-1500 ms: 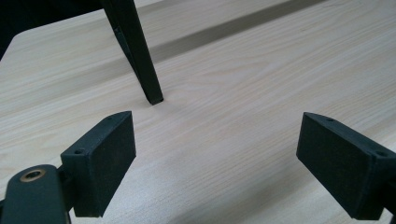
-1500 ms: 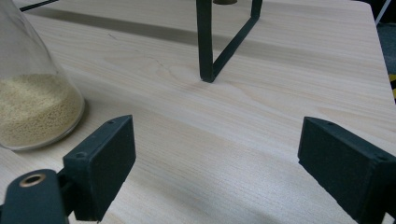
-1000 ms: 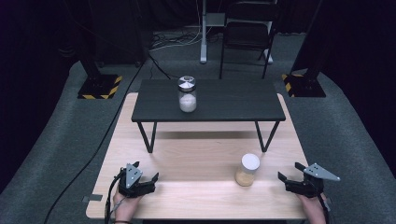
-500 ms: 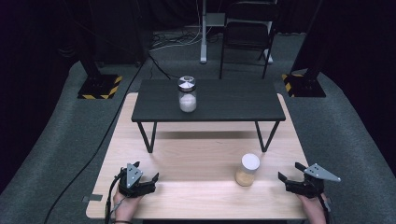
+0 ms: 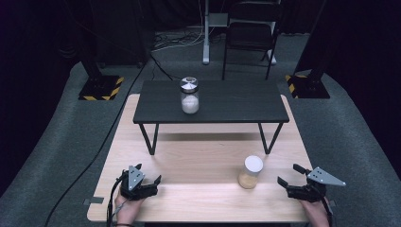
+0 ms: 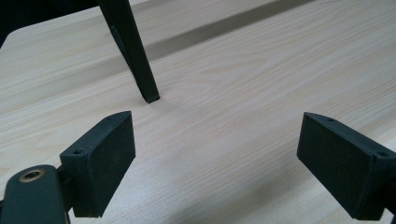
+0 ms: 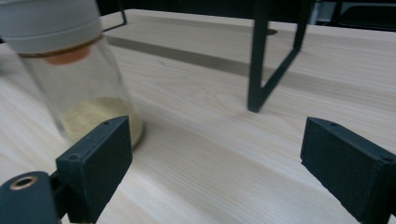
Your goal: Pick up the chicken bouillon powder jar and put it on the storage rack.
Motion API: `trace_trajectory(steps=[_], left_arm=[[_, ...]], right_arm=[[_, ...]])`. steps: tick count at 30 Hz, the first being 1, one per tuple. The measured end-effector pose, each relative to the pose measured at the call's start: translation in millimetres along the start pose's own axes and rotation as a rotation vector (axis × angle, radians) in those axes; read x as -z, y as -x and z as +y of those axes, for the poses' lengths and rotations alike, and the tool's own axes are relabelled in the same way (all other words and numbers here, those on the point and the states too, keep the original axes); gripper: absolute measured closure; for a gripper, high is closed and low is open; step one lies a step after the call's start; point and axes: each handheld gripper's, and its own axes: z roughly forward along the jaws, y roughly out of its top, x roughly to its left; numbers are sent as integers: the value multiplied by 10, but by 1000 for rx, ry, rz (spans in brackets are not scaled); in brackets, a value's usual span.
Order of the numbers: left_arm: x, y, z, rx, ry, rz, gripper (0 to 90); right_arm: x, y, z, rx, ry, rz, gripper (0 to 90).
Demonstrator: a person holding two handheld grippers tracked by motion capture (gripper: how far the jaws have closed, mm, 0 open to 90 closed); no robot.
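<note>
A glass jar with a white lid (image 5: 251, 172) and yellowish powder stands on the light wooden table (image 5: 203, 161), near the front right. My right gripper (image 5: 287, 173) lies just right of it, open. Its jaws have just been opening wider with nothing between them. In the right gripper view the jar (image 7: 79, 88) stands beyond the left jaw, apart from the gripper (image 7: 217, 168). My left gripper (image 5: 155, 185) rests open at the front left, and in its own view the gripper (image 6: 217, 163) frames bare wood. A second jar with a silver lid (image 5: 189, 95) holds white powder on the small black table (image 5: 236, 101).
The small black table stands on thin metal legs (image 6: 133, 51) across the far half of the wooden table; one right-side leg (image 7: 261, 60) stands ahead of my right gripper. A dark chair (image 5: 248, 33) and stands with hazard-striped bases (image 5: 100, 88) are on the carpet behind.
</note>
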Motion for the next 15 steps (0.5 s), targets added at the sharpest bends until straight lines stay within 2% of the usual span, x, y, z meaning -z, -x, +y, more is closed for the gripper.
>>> trace_trajectory(steps=[9, 12, 15], left_arm=[[-3, -1, 5, -1, -3, -2, 112], [-6, -3, 8, -2, -4, -3, 112], [-7, 3, 11, -6, -6, -3, 112]], right_arm=[[-94, -23, 74, 22, -3, 117, 71], [-137, -18, 110, 15, -2, 177, 67], [-181, -61, 150, 25, -6, 204, 66]])
